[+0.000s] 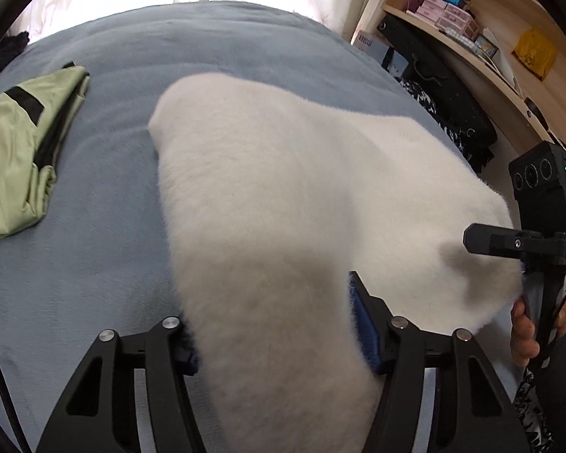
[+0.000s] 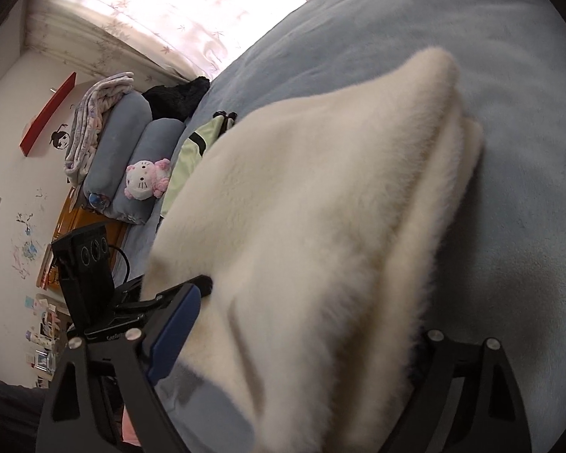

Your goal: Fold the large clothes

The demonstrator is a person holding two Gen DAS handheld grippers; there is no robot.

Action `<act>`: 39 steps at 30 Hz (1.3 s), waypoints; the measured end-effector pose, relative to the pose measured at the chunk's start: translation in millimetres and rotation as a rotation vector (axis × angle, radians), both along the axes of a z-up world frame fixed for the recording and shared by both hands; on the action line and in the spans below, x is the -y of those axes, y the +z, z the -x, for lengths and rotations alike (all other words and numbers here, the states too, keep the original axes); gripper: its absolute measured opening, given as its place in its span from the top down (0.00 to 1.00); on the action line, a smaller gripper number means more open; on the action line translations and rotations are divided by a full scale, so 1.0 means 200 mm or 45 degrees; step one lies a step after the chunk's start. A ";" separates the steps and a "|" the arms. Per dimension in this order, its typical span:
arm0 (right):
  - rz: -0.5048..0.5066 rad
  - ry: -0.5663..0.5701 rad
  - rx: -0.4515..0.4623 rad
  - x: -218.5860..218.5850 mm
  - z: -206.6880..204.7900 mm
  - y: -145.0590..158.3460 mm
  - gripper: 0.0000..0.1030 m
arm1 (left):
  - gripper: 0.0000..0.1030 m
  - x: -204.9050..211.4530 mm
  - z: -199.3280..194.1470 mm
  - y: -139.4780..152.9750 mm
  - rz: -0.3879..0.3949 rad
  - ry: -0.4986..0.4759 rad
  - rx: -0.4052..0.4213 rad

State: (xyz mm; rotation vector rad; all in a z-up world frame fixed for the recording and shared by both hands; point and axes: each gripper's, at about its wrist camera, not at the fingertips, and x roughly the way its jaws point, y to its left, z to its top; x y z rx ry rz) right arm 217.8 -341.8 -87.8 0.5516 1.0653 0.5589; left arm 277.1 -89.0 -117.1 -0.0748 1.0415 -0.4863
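1. A white fleece garment (image 1: 283, 196) is lying folded on the blue-grey bed (image 1: 94, 264), its near end rising between the fingers of both claws.
2. The left claw (image 1: 279, 328) is gripping the near edge: a thick bunch of fleece is filling the gap, and the blue pad (image 1: 366, 324) is pressing into it. Clamped on the garment, as I judge it.
3. The right claw (image 2: 294, 339) is standing wider, with the stacked layers filling its opening. Its blue pad (image 2: 173, 328) is touching the fleece on one side; the far pad is buried. I cannot tell whether it is truly clamping.
4. Risk: the fleece looks thick and slippery, so a partial grip may be shedding the lower layers, and the stack, visible in the right wrist view, may be fanning open.
5. Risk: uneven pull between the two claws may be skewing the fold, dragging one corner over the bed.
6. Risk: the green jacket (image 1: 22, 143) is lying well apart on the left; a wide sweep could reach it.
7. Hidden: fingertips of both claws, the garment's underside, collar and sleeves; garment type is uncertain. The near hem is cut off below frame.
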 end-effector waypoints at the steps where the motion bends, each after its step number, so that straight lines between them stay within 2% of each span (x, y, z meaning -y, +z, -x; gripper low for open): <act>1: 0.010 0.003 0.015 0.00 0.01 0.01 0.16 | 0.44 -0.04 0.01 0.01 -0.002 -0.004 0.013; 6: 0.067 0.012 0.136 -0.07 0.07 0.14 0.24 | 0.46 -0.11 0.04 0.08 0.023 0.008 0.045; 14: 0.113 0.094 0.349 -0.28 0.12 0.38 0.26 | 0.48 -0.30 0.09 0.17 0.102 0.060 0.063; 15: 0.092 0.117 0.396 -0.32 0.13 0.43 0.31 | 0.48 -0.32 0.09 0.18 0.104 0.067 0.071; 17: 0.053 0.163 0.472 -0.38 0.14 0.52 0.50 | 0.49 -0.37 0.11 0.21 0.087 0.073 0.102; 19: 0.124 0.198 0.478 -0.49 0.13 0.58 0.52 | 0.51 -0.39 0.12 0.21 0.076 0.061 0.109; 23: 0.136 0.185 0.364 -0.56 0.07 0.54 0.50 | 0.51 -0.40 0.12 0.15 0.052 0.039 0.065; 27: 0.143 0.137 0.220 -0.50 0.07 0.50 0.49 | 0.51 -0.44 0.11 0.07 0.067 0.032 -0.009; 30: 0.153 0.067 0.135 -0.40 0.10 0.47 0.35 | 0.50 -0.46 0.10 0.05 0.075 0.013 -0.043; 32: 0.175 -0.009 0.087 -0.29 0.15 0.44 0.18 | 0.48 -0.46 0.09 0.05 0.064 -0.006 -0.071; 34: 0.150 -0.069 0.039 -0.21 0.18 0.40 0.15 | 0.47 -0.46 0.08 0.04 0.067 -0.033 -0.113; 39: 0.083 -0.179 -0.146 -0.08 0.20 0.22 0.15 | 0.43 -0.48 0.02 -0.01 0.060 -0.112 -0.227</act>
